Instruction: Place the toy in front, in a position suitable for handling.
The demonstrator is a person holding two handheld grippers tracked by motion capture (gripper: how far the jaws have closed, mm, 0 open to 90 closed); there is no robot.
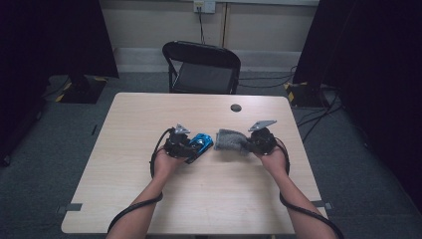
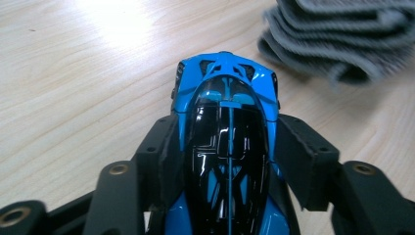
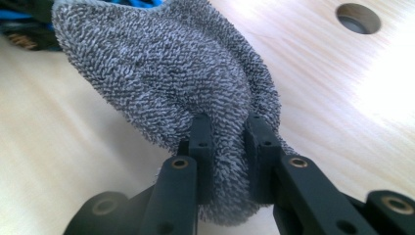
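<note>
A glossy blue and black toy car (image 2: 227,93) lies on the wooden table (image 1: 209,199), nose pointing away in the left gripper view. My left gripper (image 2: 227,147) has its two black pads against the car's sides, near the table's middle (image 1: 191,149). A folded grey terry cloth (image 3: 161,73) hangs pinched between the fingers of my right gripper (image 3: 230,132). In the high view the cloth (image 1: 230,139) sits just right of the car (image 1: 201,143), with the right gripper (image 1: 247,144) behind it. The cloth's folded edges (image 2: 342,34) lie close beyond the car's nose.
A round cable hole (image 1: 236,107) is cut in the tabletop beyond the cloth, and it lies to the upper right (image 3: 358,18) in the right gripper view. A black folding chair (image 1: 201,67) stands at the far side. Bare wood lies in front of both hands.
</note>
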